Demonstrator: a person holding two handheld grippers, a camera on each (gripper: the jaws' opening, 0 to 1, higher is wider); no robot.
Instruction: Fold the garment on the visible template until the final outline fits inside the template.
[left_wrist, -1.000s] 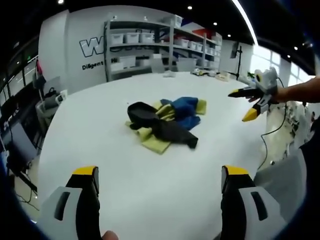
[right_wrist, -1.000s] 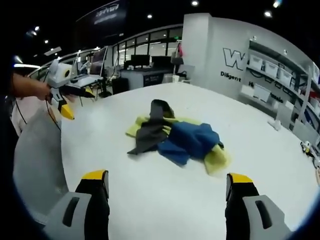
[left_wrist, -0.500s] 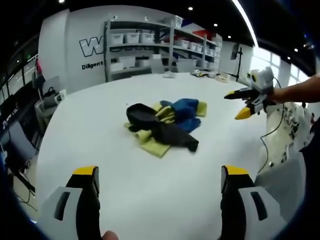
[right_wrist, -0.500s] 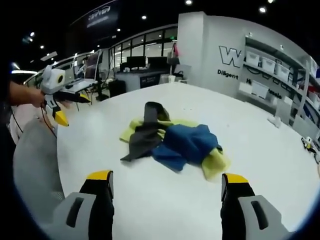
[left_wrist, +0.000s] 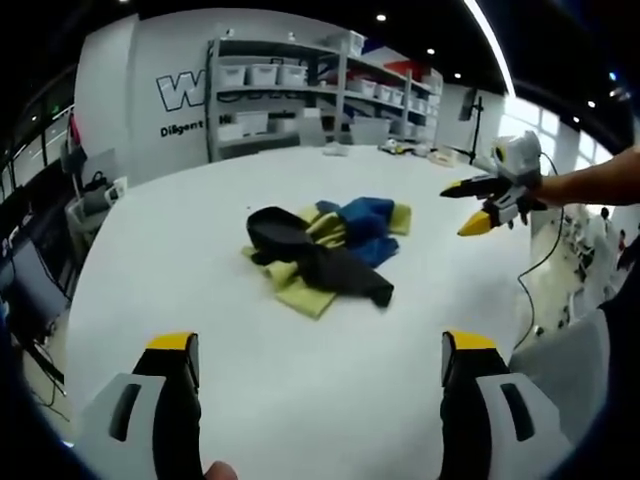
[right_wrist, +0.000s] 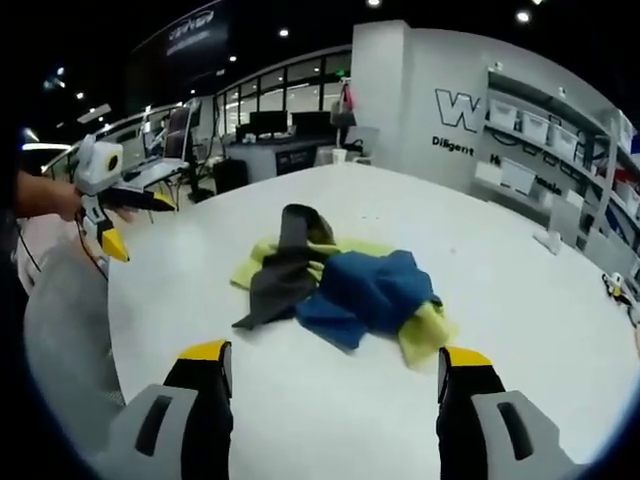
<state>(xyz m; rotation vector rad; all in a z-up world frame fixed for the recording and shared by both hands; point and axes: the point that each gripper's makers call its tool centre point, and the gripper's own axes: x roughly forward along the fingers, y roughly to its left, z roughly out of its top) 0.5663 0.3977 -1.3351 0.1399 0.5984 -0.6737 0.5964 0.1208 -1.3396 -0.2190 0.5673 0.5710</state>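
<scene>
Here a crumpled garment (left_wrist: 325, 250) of blue, yellow and black cloth lies bunched near the middle of the white surface (left_wrist: 200, 300), with nothing beside it. Shelving (left_wrist: 300, 85) with bins stands against the far wall. The left hand-held gripper (left_wrist: 315, 365) hovers over the near edge, jaws spread wide, holding nothing. The right hand-held gripper (right_wrist: 335, 375) likewise hangs released and empty, well apart from the garment (right_wrist: 340, 290).

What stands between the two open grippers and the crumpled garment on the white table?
Nothing visible does. Bare white table lies between the right gripper and the crumpled blue, yellow and dark grey garment, and likewise before the left gripper. Both grippers are open and apart from the cloth.
</scene>
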